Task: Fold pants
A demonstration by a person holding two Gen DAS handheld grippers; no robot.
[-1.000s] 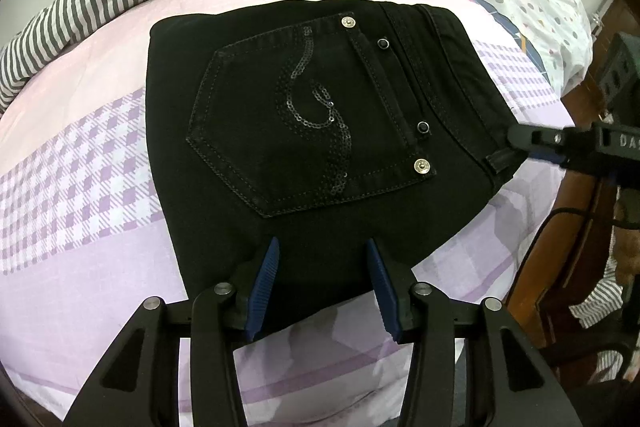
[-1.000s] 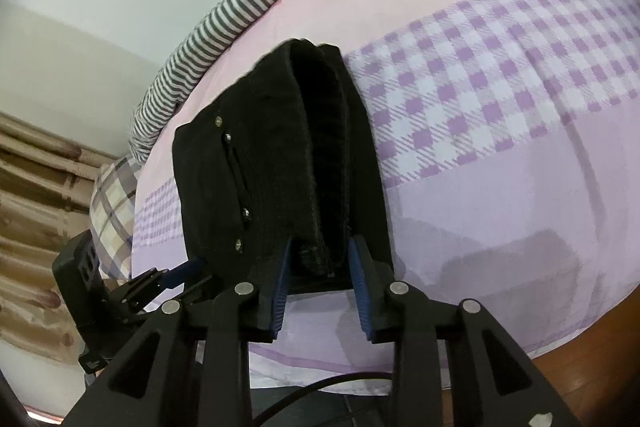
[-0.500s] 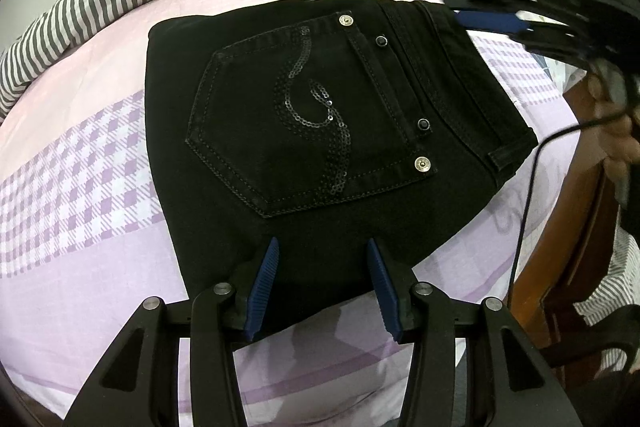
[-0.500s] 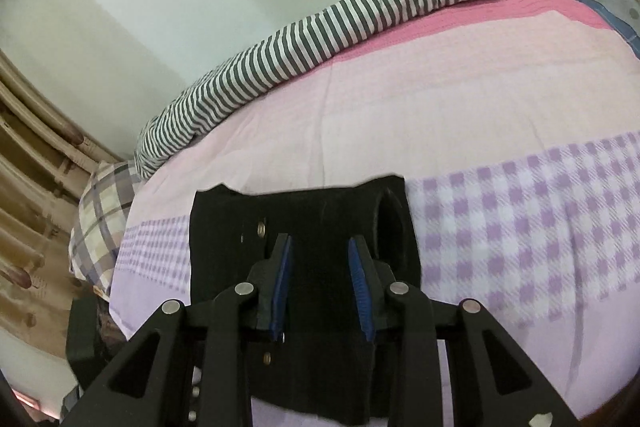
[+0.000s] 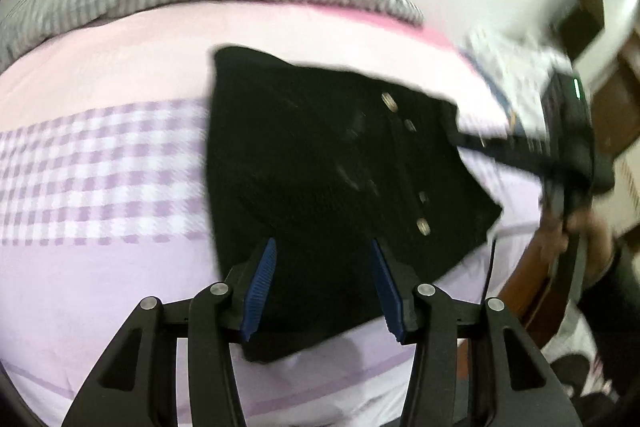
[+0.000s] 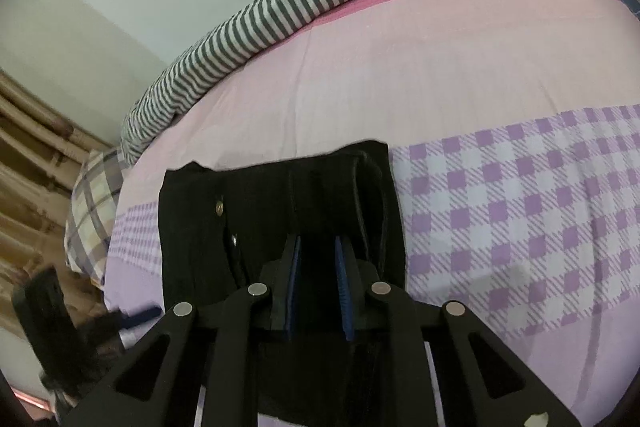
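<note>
The black pants lie folded into a compact rectangle on the pink and purple bedsheet, back pocket and rivets up. My left gripper is open above their near edge, blue pads apart, holding nothing. The left wrist view is motion-blurred. My right gripper is open over the pants near the waistband end, empty. It also shows at the right of the left wrist view, reaching over the pants' far right corner.
A grey-and-white striped blanket runs along the bed's far edge by the wall. A plaid pillow and curtains lie left. A dotted white cloth and wooden furniture stand right. The bed's edge is close below both grippers.
Both grippers have lifted and pulled back from the pants. The left view now tilts up and is blurred. The right gripper has swung over the pants' waistband end.
</note>
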